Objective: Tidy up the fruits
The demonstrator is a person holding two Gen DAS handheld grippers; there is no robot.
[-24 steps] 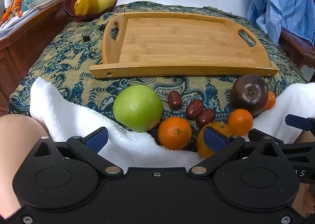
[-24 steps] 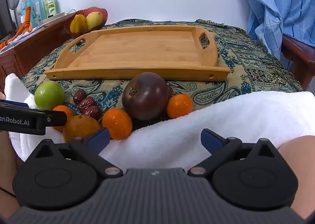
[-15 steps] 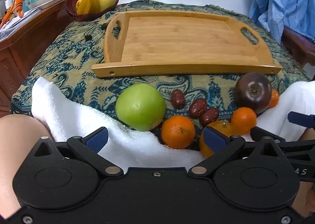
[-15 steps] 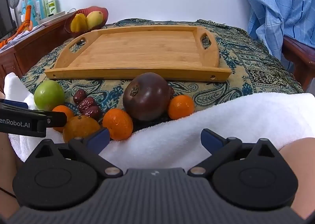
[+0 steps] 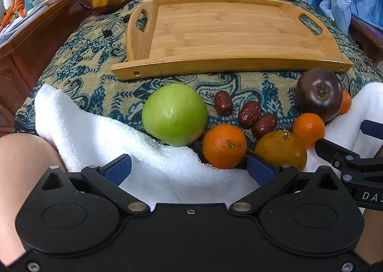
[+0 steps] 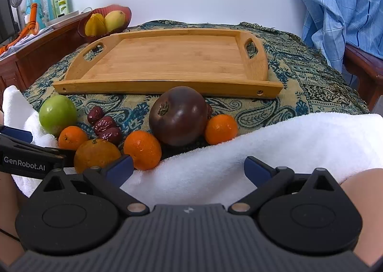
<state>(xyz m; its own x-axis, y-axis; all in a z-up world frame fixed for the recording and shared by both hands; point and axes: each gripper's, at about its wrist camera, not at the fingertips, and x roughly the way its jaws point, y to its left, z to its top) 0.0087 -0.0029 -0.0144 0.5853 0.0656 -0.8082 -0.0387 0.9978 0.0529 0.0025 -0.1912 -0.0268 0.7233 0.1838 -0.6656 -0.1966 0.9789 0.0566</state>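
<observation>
- The left tool (image 5: 189, 168) hangs low over the white terry towel (image 5: 95, 128), its blue-padded jaws spread wide and holding nothing.
- The right tool (image 6: 189, 168) is likewise wide apart and empty.
- The round green apple (image 5: 174, 114), three wrinkled red dates (image 5: 249, 114), four orange mandarins (image 5: 224, 145) and a dark purple-brown round fruit (image 5: 319, 93) lie clustered on the blue-and-tan paisley cloth (image 5: 79, 68), just before the rectangular bamboo tray (image 5: 227, 32).
</observation>
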